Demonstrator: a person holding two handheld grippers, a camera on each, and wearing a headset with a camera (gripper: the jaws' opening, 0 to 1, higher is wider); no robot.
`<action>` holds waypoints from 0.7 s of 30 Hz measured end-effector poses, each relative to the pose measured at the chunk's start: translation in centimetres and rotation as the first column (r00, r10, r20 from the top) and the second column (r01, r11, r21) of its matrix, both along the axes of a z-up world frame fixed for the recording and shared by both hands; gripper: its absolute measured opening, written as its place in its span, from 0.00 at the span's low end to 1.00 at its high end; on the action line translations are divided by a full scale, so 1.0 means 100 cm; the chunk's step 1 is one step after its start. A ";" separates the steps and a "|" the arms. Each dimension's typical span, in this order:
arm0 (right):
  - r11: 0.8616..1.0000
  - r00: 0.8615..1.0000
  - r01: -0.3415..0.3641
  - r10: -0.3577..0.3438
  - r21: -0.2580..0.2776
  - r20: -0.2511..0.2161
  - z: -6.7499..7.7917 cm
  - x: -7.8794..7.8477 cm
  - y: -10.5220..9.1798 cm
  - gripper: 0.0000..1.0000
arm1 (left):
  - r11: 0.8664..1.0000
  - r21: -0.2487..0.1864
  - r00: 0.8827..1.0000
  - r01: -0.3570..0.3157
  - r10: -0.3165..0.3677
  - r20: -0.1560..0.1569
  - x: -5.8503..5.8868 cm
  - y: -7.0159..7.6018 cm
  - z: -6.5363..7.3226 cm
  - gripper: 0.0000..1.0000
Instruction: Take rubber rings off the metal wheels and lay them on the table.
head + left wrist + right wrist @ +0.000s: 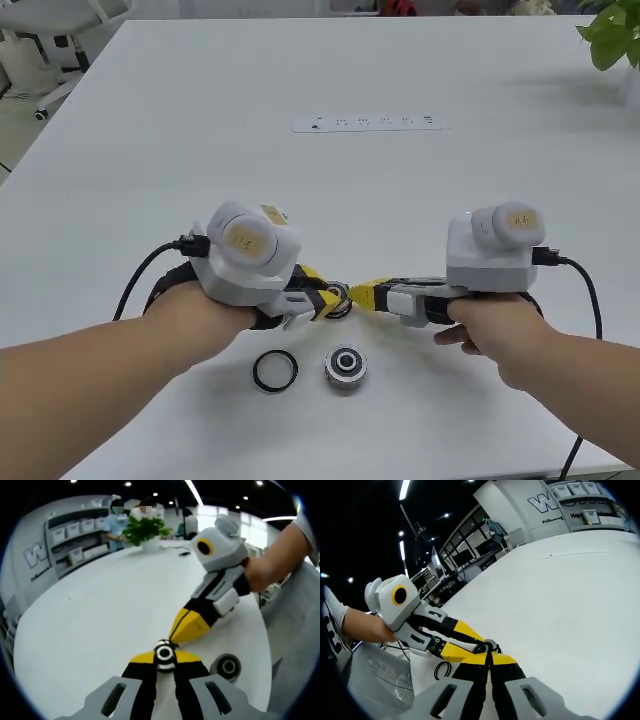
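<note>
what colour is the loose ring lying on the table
Black; the rubber ring shows best in the head view.

- Head view: from above, facing forward and down on the bench point(400, 70), close overhead.
- Left gripper view: low, looking along the left tongs point(165, 664), facing the right tongs point(174, 637) nearby.
- Right gripper view: looking the opposite way along the right tongs; both share the metal wheel point(165, 652) up close.

Left gripper point(322, 300): jaws clamped on metal wheel point(165, 655) at their tips. Right gripper point(362, 296): jaws together, tips touching the wheel just ahead of the left jaws.
</note>
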State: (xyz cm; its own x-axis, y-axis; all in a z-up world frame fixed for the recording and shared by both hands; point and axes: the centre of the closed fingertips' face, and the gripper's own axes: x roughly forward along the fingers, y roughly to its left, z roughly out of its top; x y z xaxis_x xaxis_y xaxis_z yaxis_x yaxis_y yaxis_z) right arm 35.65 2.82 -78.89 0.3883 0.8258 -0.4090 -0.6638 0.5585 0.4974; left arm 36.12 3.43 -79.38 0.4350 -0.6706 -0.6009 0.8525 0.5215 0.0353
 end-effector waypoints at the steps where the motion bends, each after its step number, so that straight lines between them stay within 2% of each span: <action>1: 1.000 1.000 -0.001 0.001 0.001 -0.001 0.001 0.000 0.000 0.00 | 1.000 0.000 1.000 0.000 0.000 -0.001 0.000 0.000 0.000 0.12; 21: 1.000 1.000 -0.023 0.023 0.019 -0.014 0.001 -0.001 0.003 0.00 | 1.000 0.002 1.000 0.006 -0.006 0.000 -0.001 -0.001 0.000 0.12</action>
State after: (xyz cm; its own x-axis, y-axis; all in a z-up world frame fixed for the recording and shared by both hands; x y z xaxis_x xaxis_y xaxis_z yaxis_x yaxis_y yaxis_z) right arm 35.52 3.08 -78.80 0.3636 0.8418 -0.3989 -0.6693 0.5339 0.5167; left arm 35.99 3.34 -79.35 0.4310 -0.6720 -0.6023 0.8558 0.5159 0.0368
